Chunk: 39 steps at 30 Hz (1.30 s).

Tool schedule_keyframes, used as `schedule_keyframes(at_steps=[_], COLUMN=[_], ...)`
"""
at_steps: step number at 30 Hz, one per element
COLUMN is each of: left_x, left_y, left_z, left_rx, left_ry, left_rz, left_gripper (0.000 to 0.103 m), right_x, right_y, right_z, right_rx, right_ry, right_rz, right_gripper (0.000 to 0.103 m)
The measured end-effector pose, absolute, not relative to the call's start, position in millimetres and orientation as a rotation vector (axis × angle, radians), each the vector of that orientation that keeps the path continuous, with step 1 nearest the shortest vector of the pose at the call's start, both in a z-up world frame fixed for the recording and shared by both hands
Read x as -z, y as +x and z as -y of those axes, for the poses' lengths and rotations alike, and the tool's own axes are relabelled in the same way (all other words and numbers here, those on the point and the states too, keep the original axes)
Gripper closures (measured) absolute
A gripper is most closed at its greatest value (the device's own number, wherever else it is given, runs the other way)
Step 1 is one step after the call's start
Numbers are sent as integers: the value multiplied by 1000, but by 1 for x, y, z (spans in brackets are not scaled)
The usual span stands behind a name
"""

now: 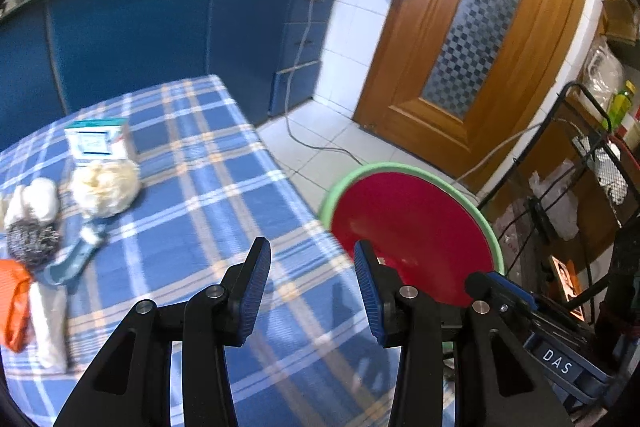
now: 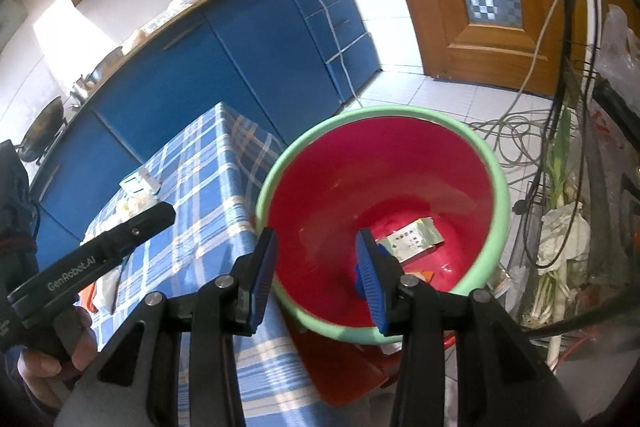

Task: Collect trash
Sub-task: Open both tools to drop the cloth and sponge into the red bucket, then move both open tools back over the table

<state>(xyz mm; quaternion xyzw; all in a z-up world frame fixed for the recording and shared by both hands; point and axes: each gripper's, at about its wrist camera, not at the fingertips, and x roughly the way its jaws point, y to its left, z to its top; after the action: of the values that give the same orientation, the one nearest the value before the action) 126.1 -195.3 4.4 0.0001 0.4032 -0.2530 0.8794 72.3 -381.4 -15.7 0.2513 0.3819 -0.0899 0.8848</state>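
A red basin with a green rim [image 2: 500, 187] stands beside the blue plaid table [image 2: 208, 163]; a flat paper packet [image 2: 412, 241] and small scraps lie in its bottom. My right gripper [image 2: 316, 267] is open and empty above the basin's near rim. My left gripper [image 1: 312, 287] is open and empty over the table's right edge, with the basin [image 1: 412, 227] to its right. On the table's left lie a small box [image 1: 100, 141], a cream crumpled wad [image 1: 106, 187], a steel scourer [image 1: 32, 241], a white wad [image 1: 34, 199] and orange plastic [image 1: 14, 303].
Blue kitchen cabinets [image 1: 160, 39] stand behind the table. A wooden door [image 1: 472, 39] is at the back right. A black wire rack [image 1: 592, 187] with bags stands right of the basin. Cables [image 2: 516, 135] lie on the tiled floor.
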Motion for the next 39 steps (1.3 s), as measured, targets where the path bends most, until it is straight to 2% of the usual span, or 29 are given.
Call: schedule_keyframes(at_steps=[25, 39], left_x=[-16, 20], left_y=[123, 140], left_z=[28, -43], left_rx=[217, 66], left_ry=[-81, -66], left_rz=[-784, -864], left_gripper=[58, 44], right_x=[2, 2], right_y=[104, 128], right_z=[276, 211], right_rx=[8, -91], right_ry=[426, 355], right_rz=[-827, -859], right_gripper=[55, 51])
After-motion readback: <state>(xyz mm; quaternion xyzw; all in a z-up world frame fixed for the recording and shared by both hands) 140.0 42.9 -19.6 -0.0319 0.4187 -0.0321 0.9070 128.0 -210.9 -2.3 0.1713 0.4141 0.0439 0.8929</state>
